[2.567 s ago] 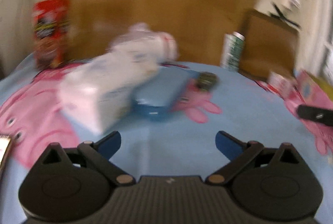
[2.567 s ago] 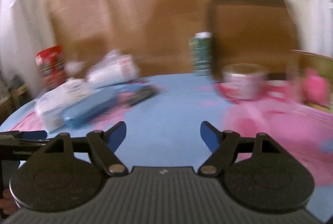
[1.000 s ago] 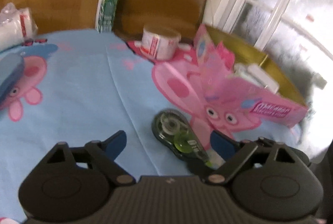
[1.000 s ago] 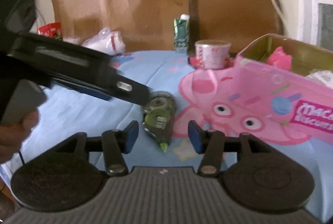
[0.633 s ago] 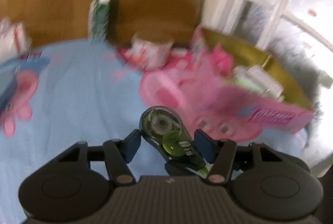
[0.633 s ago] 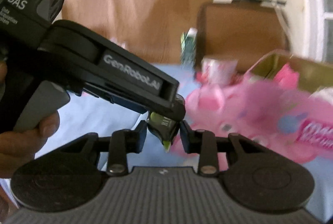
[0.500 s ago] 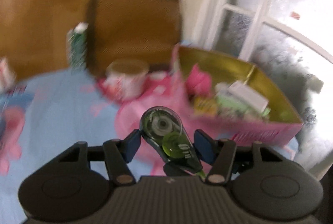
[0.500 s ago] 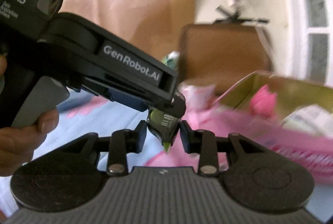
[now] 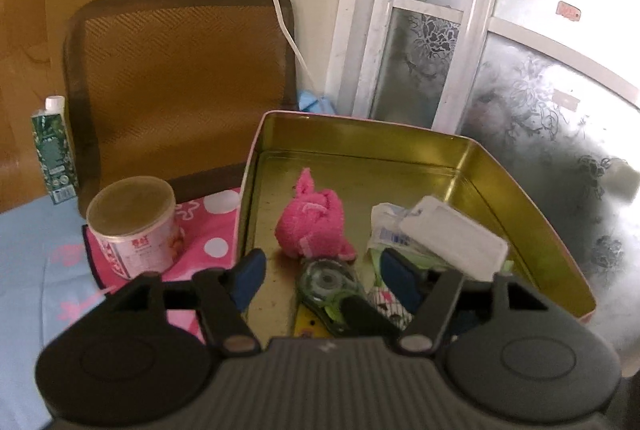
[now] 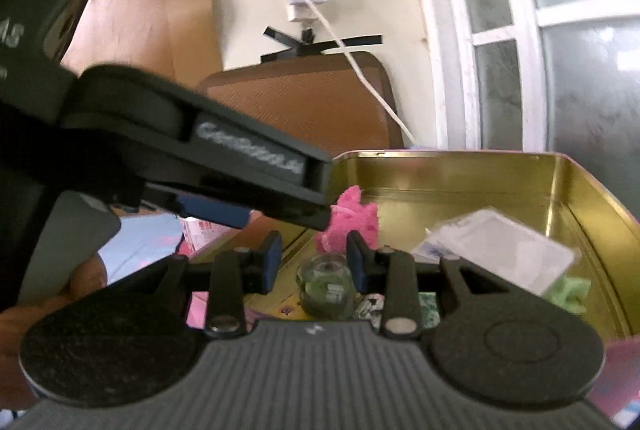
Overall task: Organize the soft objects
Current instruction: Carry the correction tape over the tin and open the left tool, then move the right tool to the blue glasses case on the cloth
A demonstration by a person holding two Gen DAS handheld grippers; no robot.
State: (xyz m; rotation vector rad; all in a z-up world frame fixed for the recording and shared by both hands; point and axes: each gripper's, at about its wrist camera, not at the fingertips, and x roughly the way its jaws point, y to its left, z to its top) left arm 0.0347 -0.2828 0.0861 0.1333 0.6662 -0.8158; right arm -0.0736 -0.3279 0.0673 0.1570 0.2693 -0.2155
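**Tape roller lies in the tin, both claws spread**

In the left wrist view, a green carton [image 9: 54, 149] stands at the far left beside a brown cushion [image 9: 182, 78]. A pink-labelled can [image 9: 134, 228] sits on a spotted pink cloth [image 9: 212, 226] on the blue table [image 9: 24, 262], just left of the tin [image 9: 516, 182]. The left claw [image 9: 322, 276] is wide open above the tin's near end and holds nothing. Between its blue fingers [image 9: 248, 276] the tape roller [image 9: 332, 288] lies on the tin floor, touching neither. Just behind it rests a pink plush [image 9: 314, 224]; to the right sit a white packet [image 9: 386, 226] and a white case [image 9: 454, 236].

In the right wrist view, the left claw's body [image 10: 160, 146] crosses from the left. The right claw [image 10: 314, 262] is also parted, narrower than the left, empty, with the tape roller [image 10: 326, 288] lying below its gap inside the tin [image 10: 448, 166]. The plush [image 10: 352, 218] lies beyond, the case [image 10: 504, 250] to the right.
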